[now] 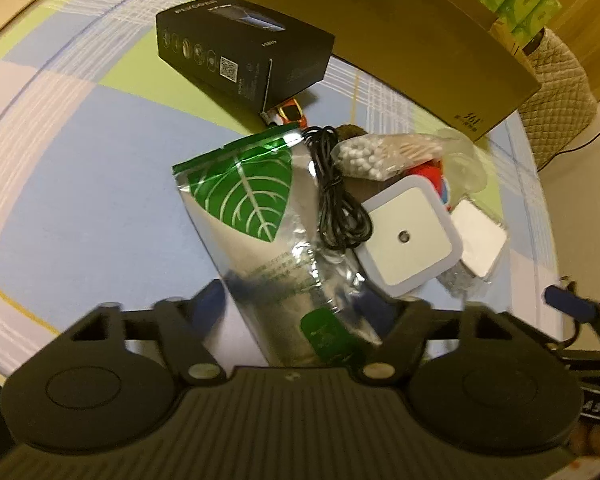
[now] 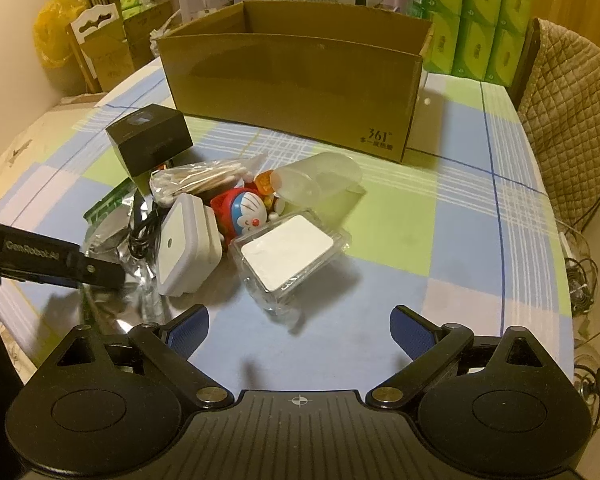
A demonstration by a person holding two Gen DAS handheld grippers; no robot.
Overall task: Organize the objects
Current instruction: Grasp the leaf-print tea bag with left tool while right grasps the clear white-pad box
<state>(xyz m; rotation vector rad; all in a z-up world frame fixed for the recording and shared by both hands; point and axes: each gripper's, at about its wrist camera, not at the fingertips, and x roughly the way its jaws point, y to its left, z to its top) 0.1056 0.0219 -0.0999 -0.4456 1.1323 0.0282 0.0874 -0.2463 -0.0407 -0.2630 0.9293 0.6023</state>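
Note:
A silver foil pouch with a green leaf print lies on the checked tablecloth, at the left of a small heap. My left gripper stands half open around the pouch's near end, its pads at the pouch's edges with no firm press visible. The right wrist view shows the left gripper over the pouch. The heap also holds a black cable, a white night light, a cotton swab bag, a Doraemon toy and a clear case. My right gripper is open and empty, in front of the heap.
An open cardboard box stands behind the heap, with a black carton to its left front. A translucent cup lies on its side. Green tissue packs and a quilted chair sit at the back right.

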